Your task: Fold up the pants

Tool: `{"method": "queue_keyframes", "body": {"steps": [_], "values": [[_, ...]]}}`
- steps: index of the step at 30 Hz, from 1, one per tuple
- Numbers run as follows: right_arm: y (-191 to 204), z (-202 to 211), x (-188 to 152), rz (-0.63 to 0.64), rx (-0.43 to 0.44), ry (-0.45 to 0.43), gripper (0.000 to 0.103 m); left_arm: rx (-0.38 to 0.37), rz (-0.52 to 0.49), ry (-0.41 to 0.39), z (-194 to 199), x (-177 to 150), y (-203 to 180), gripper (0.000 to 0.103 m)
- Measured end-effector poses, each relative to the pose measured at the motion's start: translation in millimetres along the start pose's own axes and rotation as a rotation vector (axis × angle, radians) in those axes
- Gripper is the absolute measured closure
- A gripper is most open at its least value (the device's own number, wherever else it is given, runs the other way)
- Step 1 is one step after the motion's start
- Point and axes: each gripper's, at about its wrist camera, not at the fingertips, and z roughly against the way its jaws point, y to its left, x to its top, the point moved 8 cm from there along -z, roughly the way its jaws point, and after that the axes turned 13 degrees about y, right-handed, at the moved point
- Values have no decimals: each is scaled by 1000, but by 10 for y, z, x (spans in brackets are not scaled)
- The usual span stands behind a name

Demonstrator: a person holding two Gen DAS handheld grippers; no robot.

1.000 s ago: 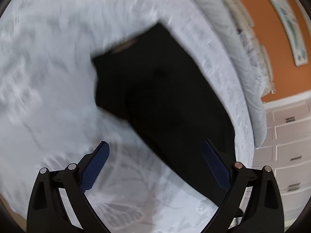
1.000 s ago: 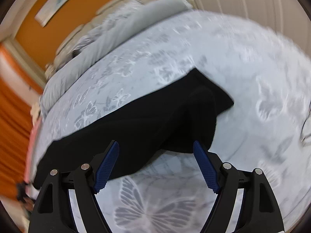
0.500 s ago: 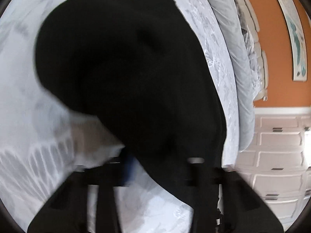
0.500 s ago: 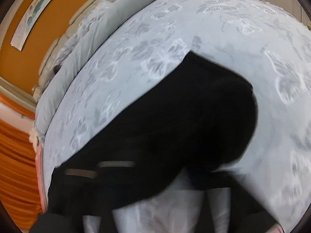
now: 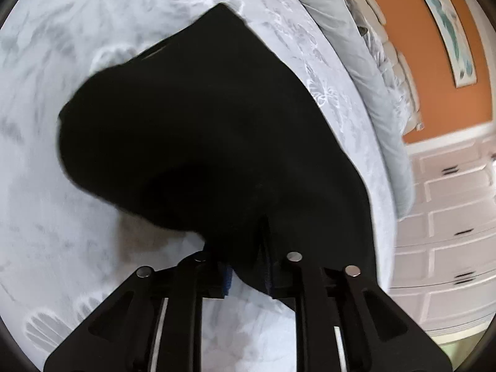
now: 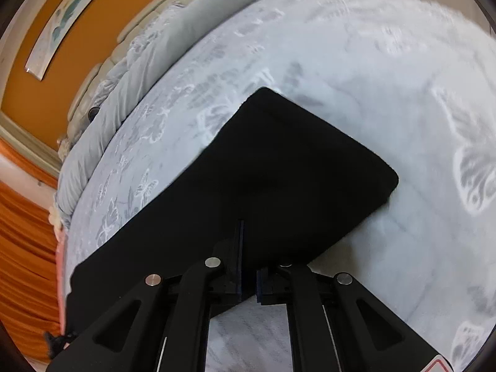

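**Pants pinched by both grippers on the bed**

Black pants point(image 5: 198, 142) lie spread on the pale butterfly-print bedspread point(image 5: 62, 232), and their near edge runs straight into the left gripper point(image 5: 248, 266). Its two fingers stand close together with black cloth bunched between them, so the jaws are clamped on the pants. From there the fabric fans up and away, with one corner pointing toward the far side of the bed and a rounded lobe bulging to the left.

In the right wrist view the pants point(image 6: 279, 186) show as a broad dark band crossing the bedspread point(image 6: 403, 93), one squared end toward the upper right and the rest trailing down to the lower left edge of the mattress. The right gripper point(image 6: 248, 263) has its blue-padded fingers drawn nearly together on the near hem, jaws closed on the cloth.

A rolled grey duvet point(image 6: 148, 71) lies along the far side of the bed. Behind it is an orange wall point(image 5: 434, 62) with a framed picture point(image 5: 449, 28). White drawers point(image 5: 449, 232) stand beside the bed in the left view.
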Motion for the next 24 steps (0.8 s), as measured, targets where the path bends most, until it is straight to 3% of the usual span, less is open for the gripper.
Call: {"method": "queue_keyframes", "body": {"steps": [2, 3, 5, 6, 7, 10, 13, 16, 17, 19, 20, 21, 24], "values": [[56, 62, 1, -6, 25, -12, 87, 19, -12, -41, 142, -8, -16, 76], [63, 75, -10, -8, 27, -13, 76, 24, -16, -65, 230, -14, -29, 67], [66, 130, -57, -17, -6, -10, 63, -36, -7, -109, 429, -16, -48, 58], [99, 160, -89, -16, -24, -14, 63, -63, 7, -141, 531, -5, -37, 54], [127, 205, -118, -11, -49, -17, 63, -87, 21, -178, 658, 5, -10, 43], [240, 411, -260, 0, -151, -27, 63, -161, 52, -256, 946, 65, 13, 36], [581, 641, -430, 100, -227, -87, 55, -128, 84, -255, 964, 91, 144, 20], [1127, 732, -690, 233, -186, -140, 43, -101, 137, -189, 703, 226, 200, 20], [1293, 714, -764, 272, -168, -141, 42, -99, 165, -182, 639, 299, 232, 21], [1669, 619, -965, 360, -122, -131, 42, -83, 154, -192, 569, 406, 205, 55], [1808, 568, -1043, 391, -110, -125, 42, -79, 115, -194, 584, 453, 125, 95], [1922, 511, -1116, 419, -103, -119, 42, -104, 73, -213, 656, 475, 16, 94], [2229, 333, -1339, 511, -85, -108, 42, -166, -112, -375, 1188, 488, -466, 95]]}}
